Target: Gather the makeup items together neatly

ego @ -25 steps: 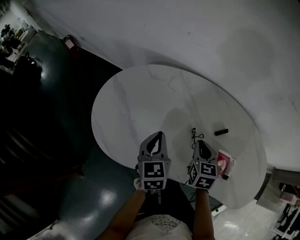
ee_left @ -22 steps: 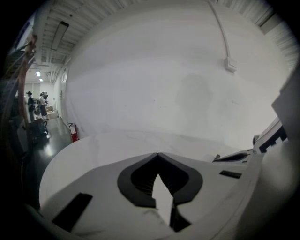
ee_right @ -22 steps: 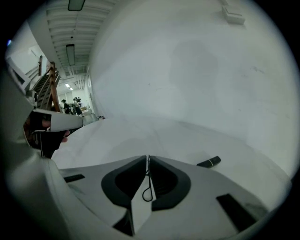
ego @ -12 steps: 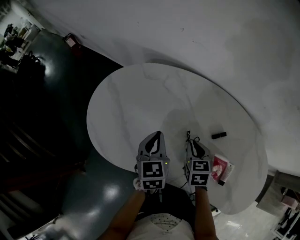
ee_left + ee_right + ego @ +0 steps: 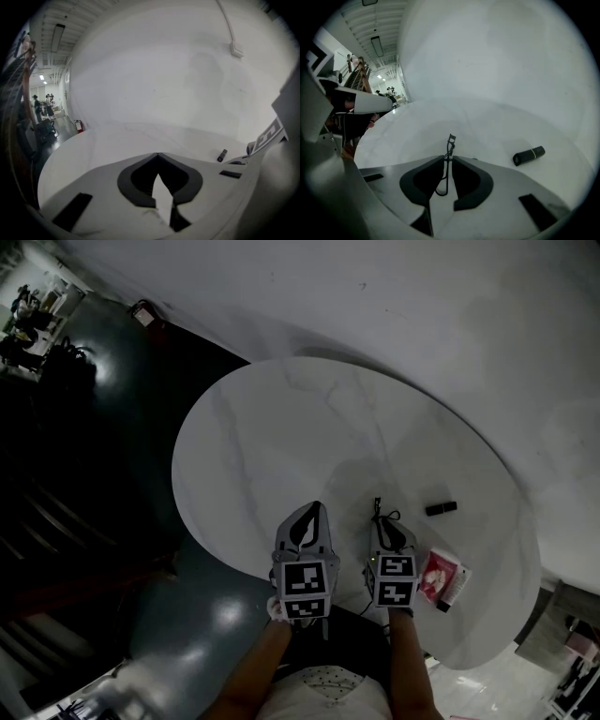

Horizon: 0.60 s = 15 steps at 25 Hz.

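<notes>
On the round white marble table lie a black eyelash curler, a black tube and a pink packet. My right gripper is low over the table's near side, just left of the packet. Its jaws stand slightly apart around the eyelash curler, whose head pokes out past the tips and whose loop lies between the pads. The black tube rests to the right of it. My left gripper is shut with nothing in it, beside the right one.
A white wall runs behind the table. Dark floor lies to the left, with a red fire extinguisher far off. The table's near edge runs under both grippers.
The right gripper has straightened and shifted slightly left, away from the pink packet. The curler, tube and packet stay where they were on the table. The left gripper has not moved.
</notes>
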Each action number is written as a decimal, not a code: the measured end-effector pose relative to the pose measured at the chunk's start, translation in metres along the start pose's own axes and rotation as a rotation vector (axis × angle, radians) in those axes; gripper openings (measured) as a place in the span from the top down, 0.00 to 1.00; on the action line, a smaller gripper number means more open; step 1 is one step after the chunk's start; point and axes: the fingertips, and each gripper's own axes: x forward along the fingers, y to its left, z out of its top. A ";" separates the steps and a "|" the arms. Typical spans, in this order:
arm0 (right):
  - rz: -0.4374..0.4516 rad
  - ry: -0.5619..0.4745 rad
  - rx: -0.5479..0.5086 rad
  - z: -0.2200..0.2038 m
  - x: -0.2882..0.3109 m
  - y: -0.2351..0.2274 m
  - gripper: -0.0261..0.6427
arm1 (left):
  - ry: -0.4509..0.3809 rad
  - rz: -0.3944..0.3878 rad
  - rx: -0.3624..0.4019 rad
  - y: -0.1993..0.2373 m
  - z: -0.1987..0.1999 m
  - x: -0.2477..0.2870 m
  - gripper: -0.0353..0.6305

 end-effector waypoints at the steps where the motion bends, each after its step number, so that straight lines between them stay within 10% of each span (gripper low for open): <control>1: -0.002 0.006 -0.004 -0.002 0.002 0.001 0.85 | 0.003 0.001 0.001 0.001 -0.001 0.000 0.89; 15: -0.077 0.055 -0.072 -0.008 0.011 -0.001 0.91 | 0.036 -0.039 0.002 0.011 -0.002 0.019 0.89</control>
